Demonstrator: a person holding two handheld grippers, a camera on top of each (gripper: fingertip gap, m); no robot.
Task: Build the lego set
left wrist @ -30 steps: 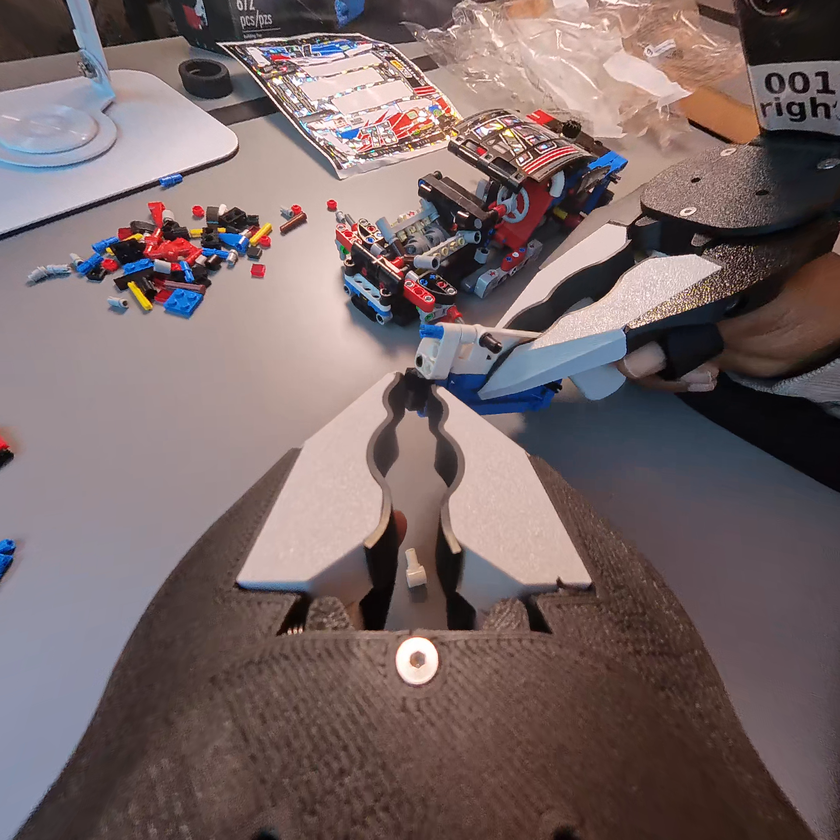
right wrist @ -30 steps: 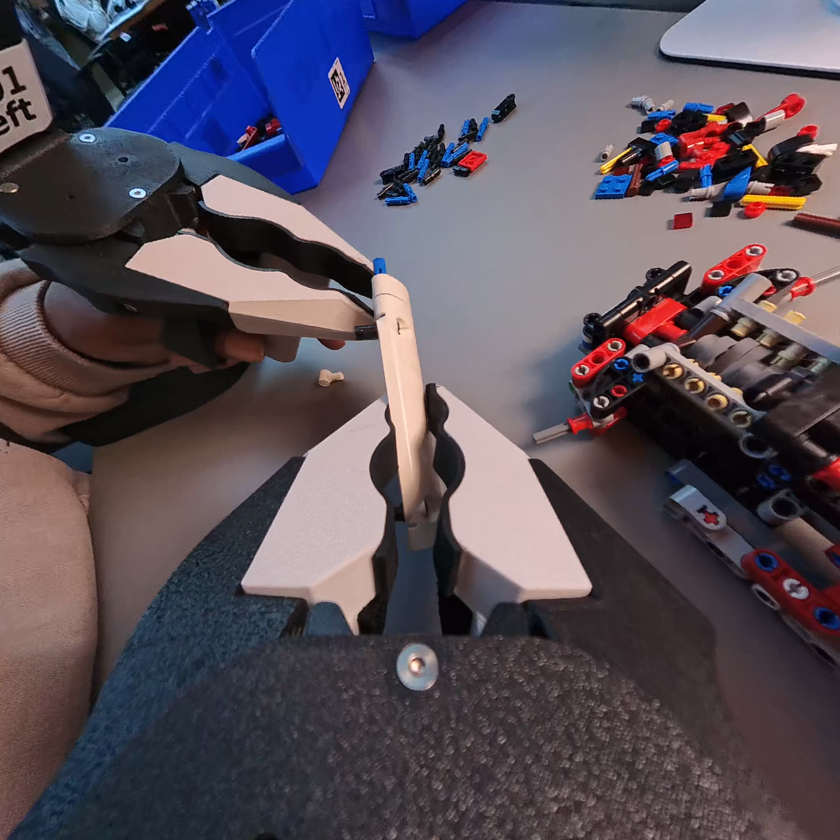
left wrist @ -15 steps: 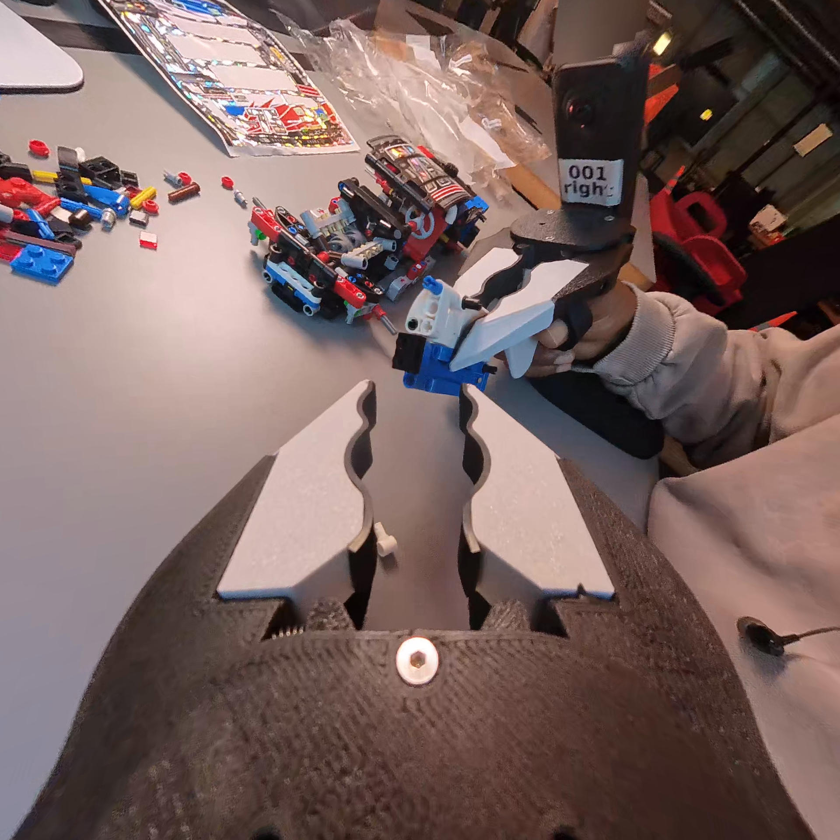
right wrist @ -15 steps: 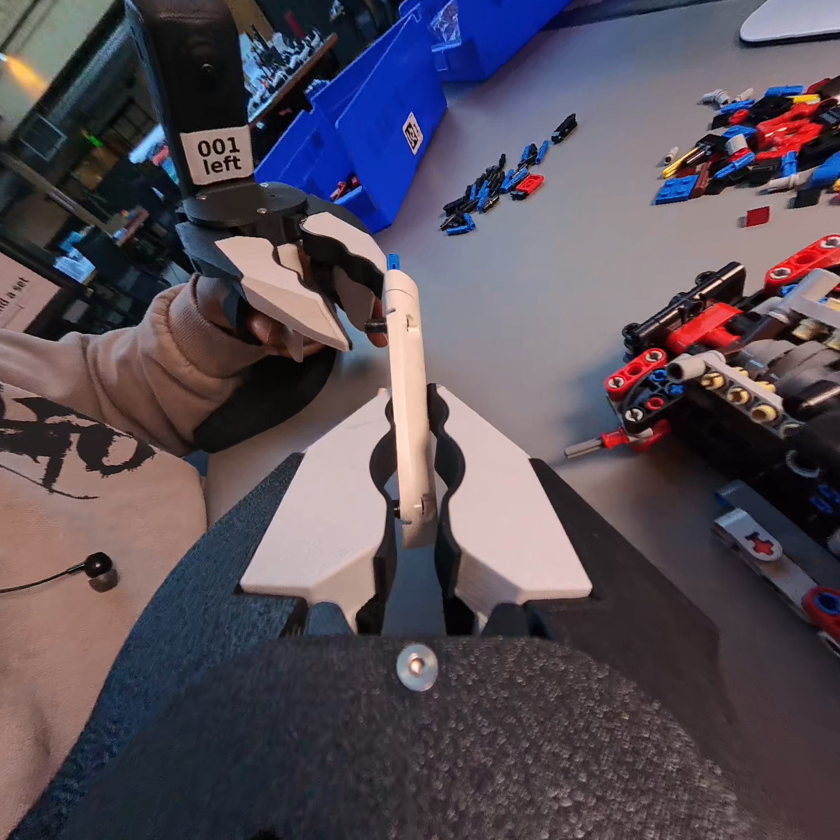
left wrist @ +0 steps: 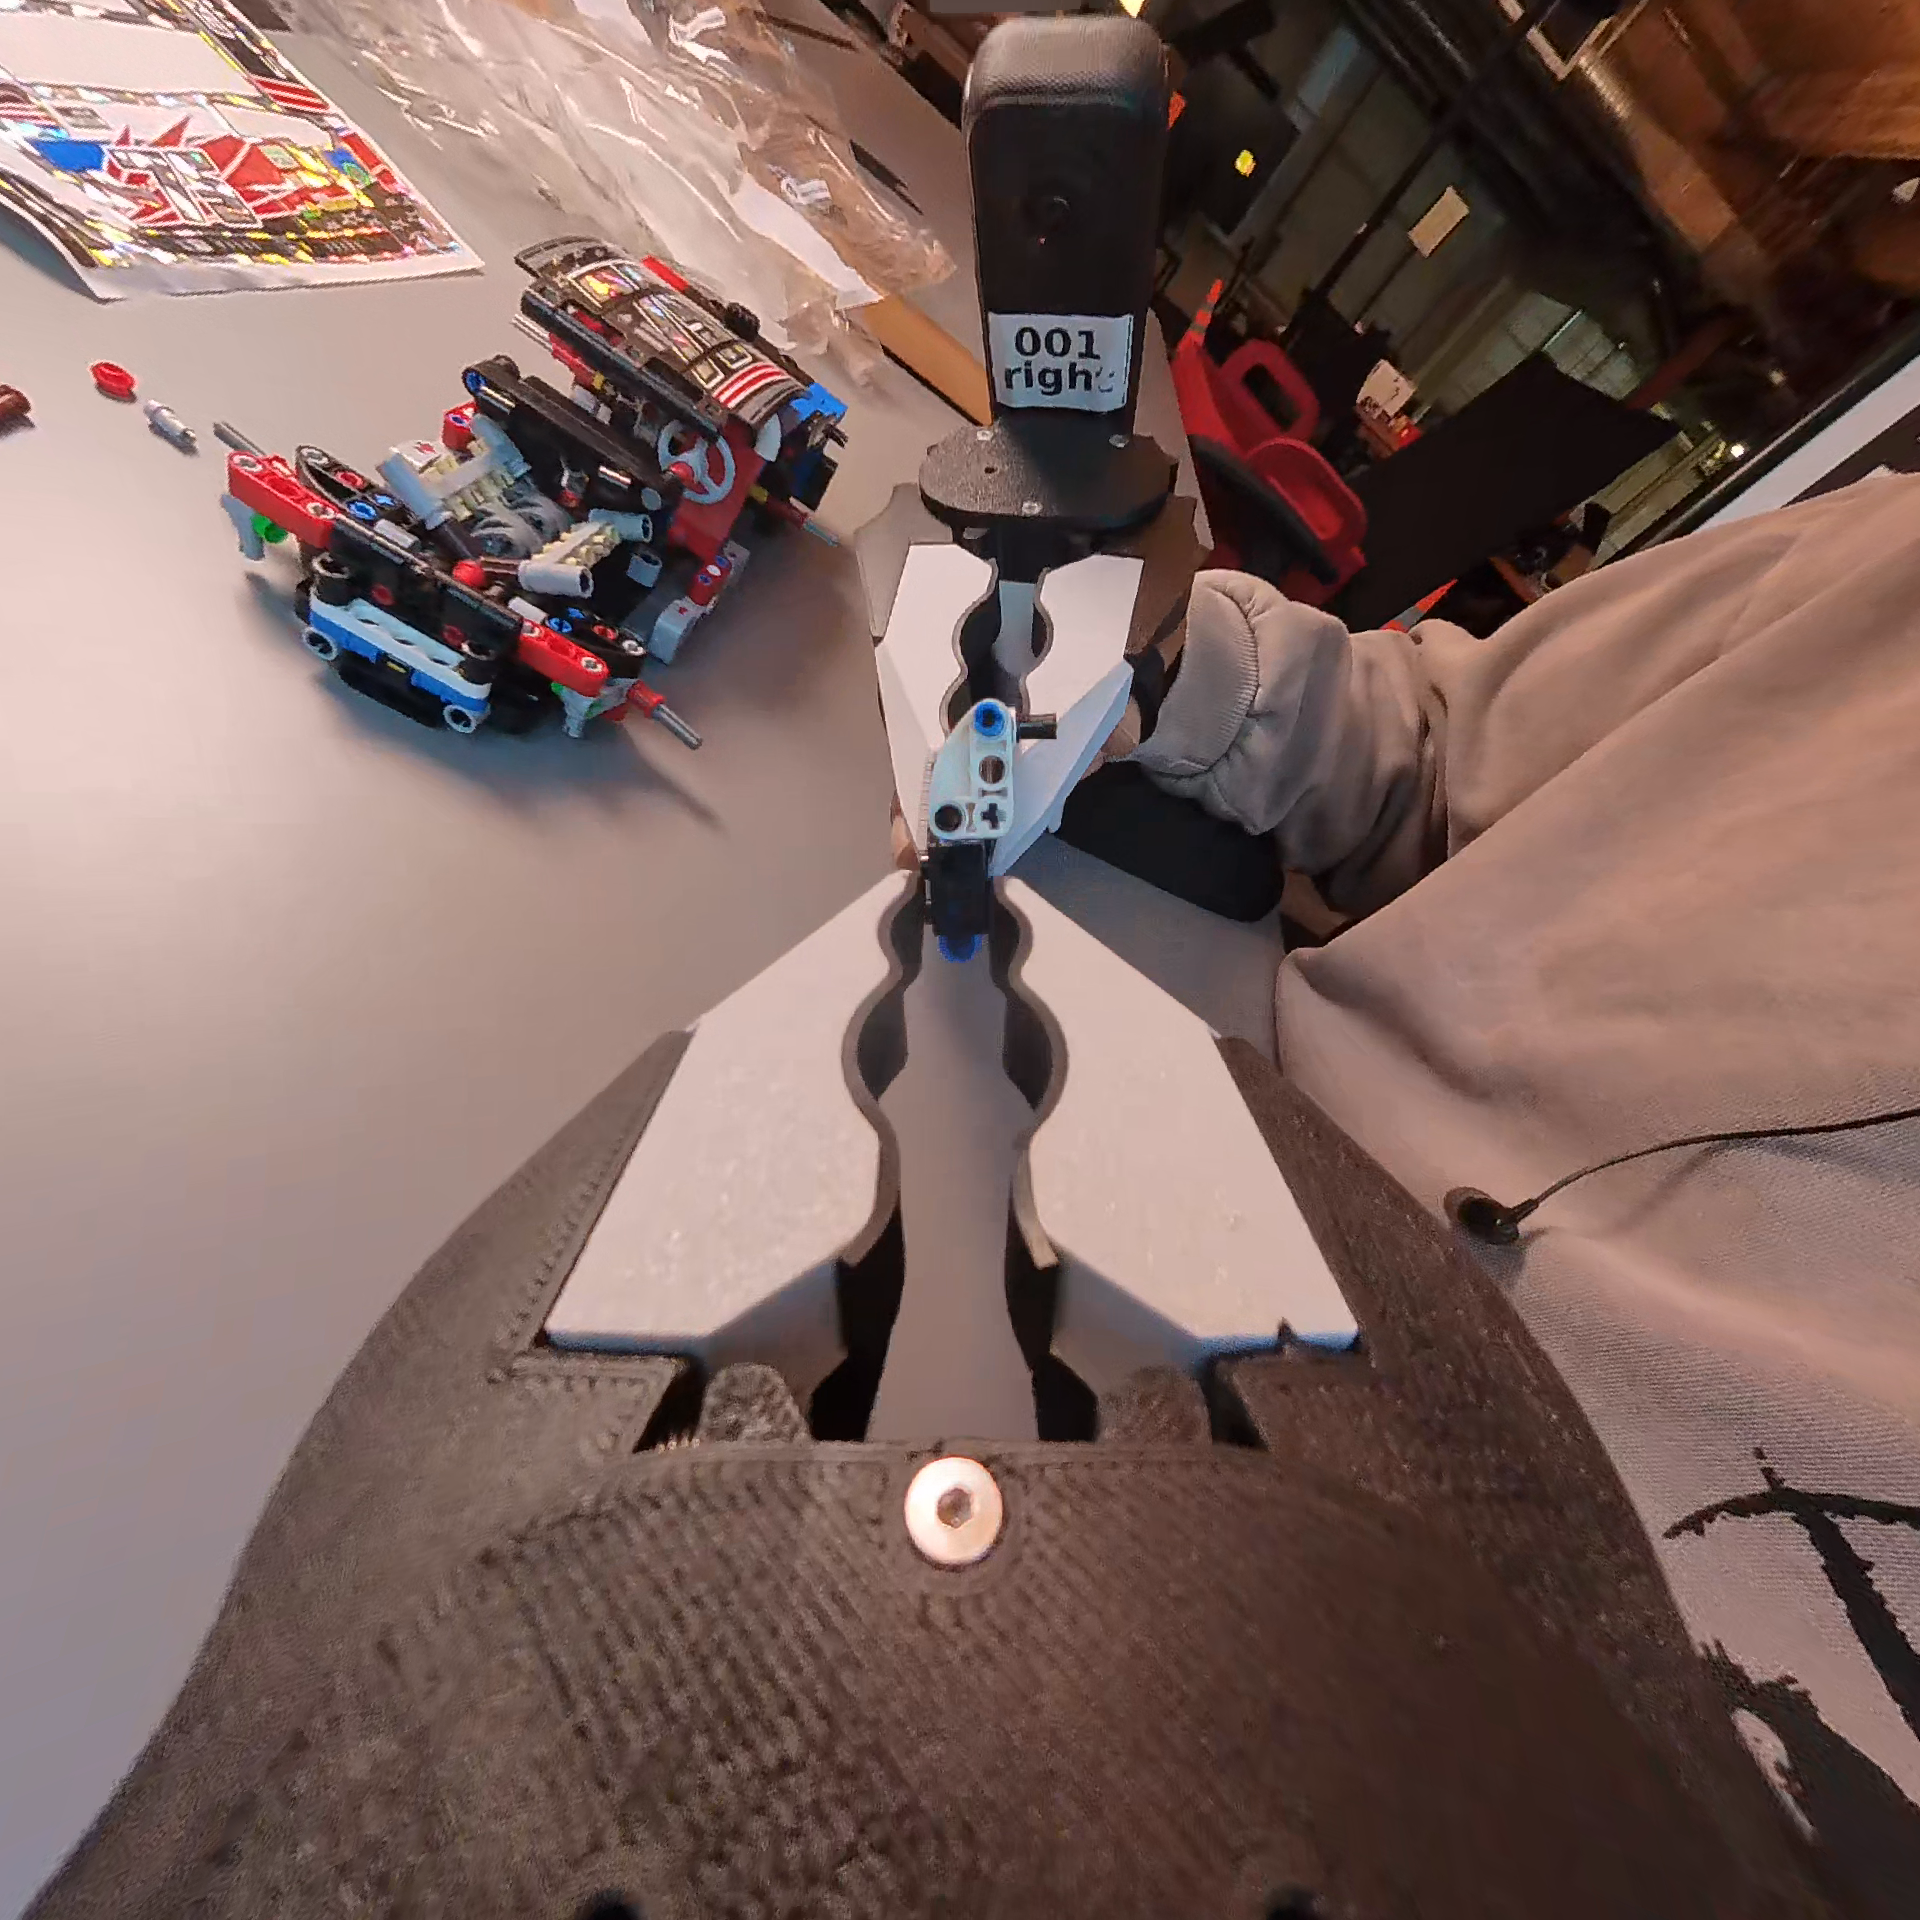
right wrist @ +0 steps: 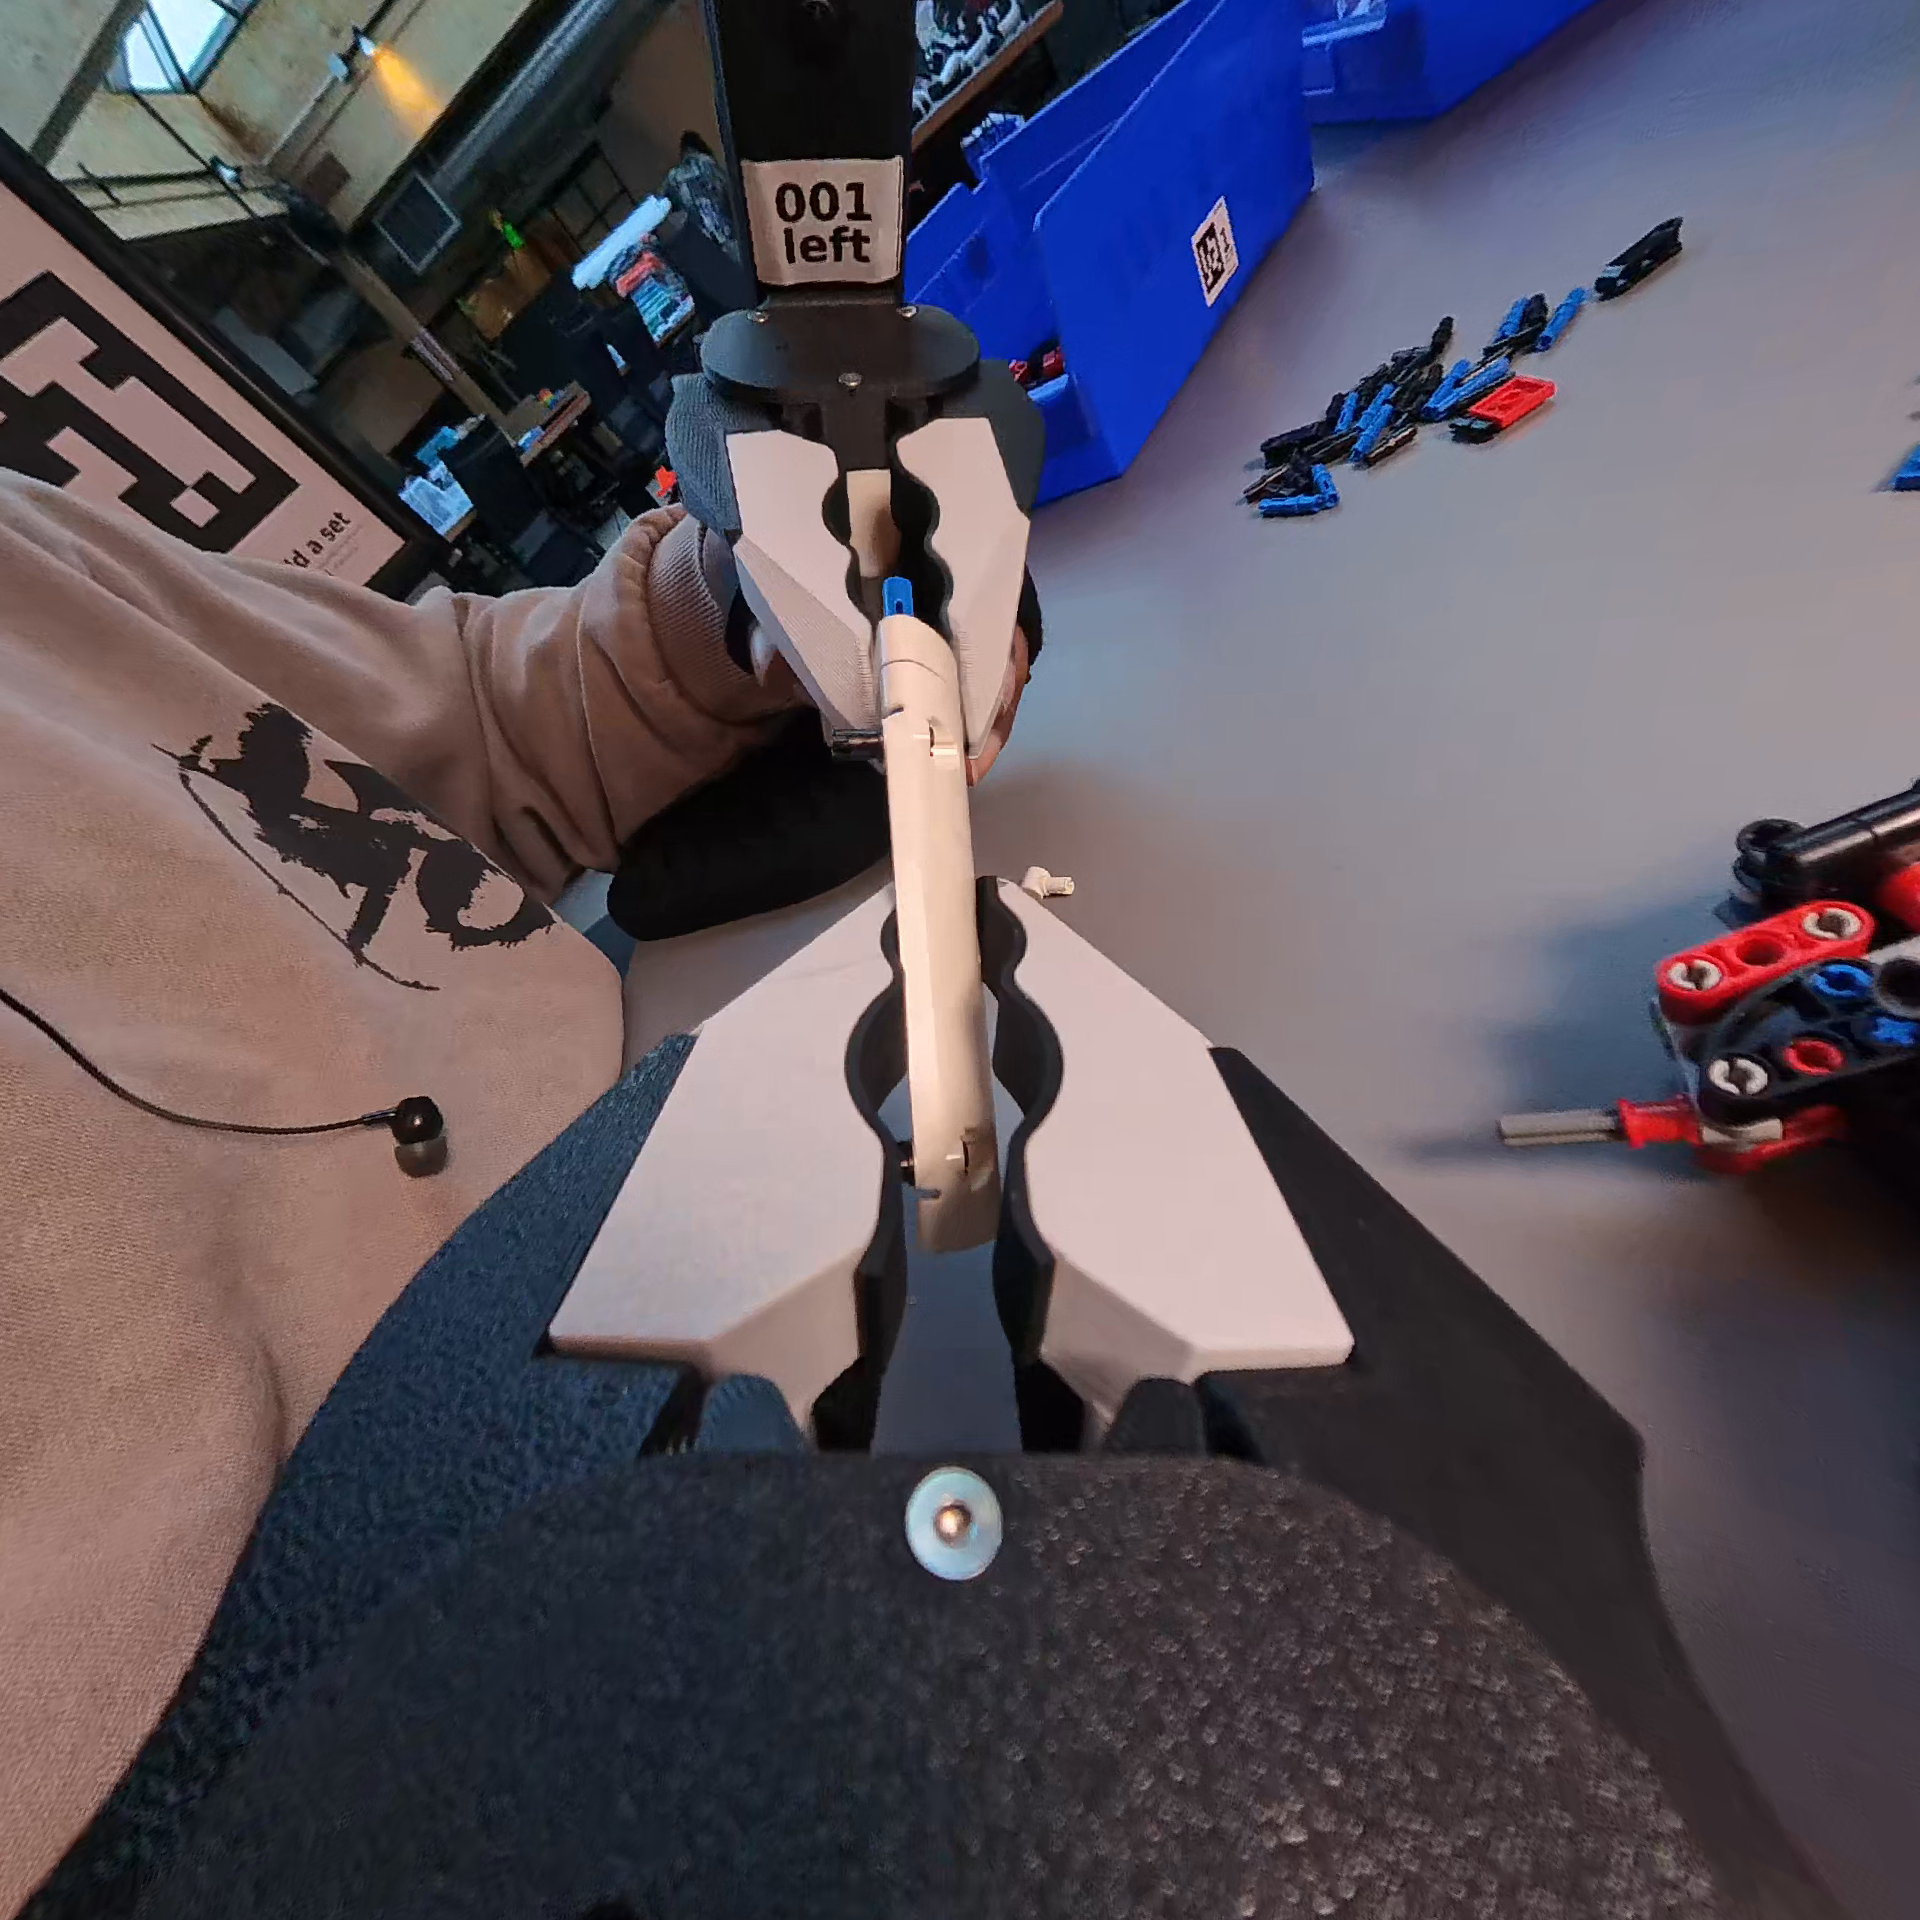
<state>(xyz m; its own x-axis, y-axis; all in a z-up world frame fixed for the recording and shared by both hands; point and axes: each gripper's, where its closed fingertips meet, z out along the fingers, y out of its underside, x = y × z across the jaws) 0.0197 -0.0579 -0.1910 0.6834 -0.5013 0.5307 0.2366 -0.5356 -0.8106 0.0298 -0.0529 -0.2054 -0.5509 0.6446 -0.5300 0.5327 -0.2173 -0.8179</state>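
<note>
Just off the grey table's [left wrist: 312,1039] near edge, the right gripper [right wrist: 940,935] clamps a long white Lego panel assembly [right wrist: 935,935] lengthwise, while the left gripper [left wrist: 956,899] pinches together on its small black-and-blue end piece [left wrist: 958,894].

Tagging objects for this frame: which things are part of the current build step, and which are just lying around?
In use:
- white piece, shut in the right hand-held gripper
- its black and blue end, pinched by the left hand-held gripper

Lying about:
- half-built car
- sticker sheet
- plastic bags
- blue bins
- loose pins
- small white peg
</note>
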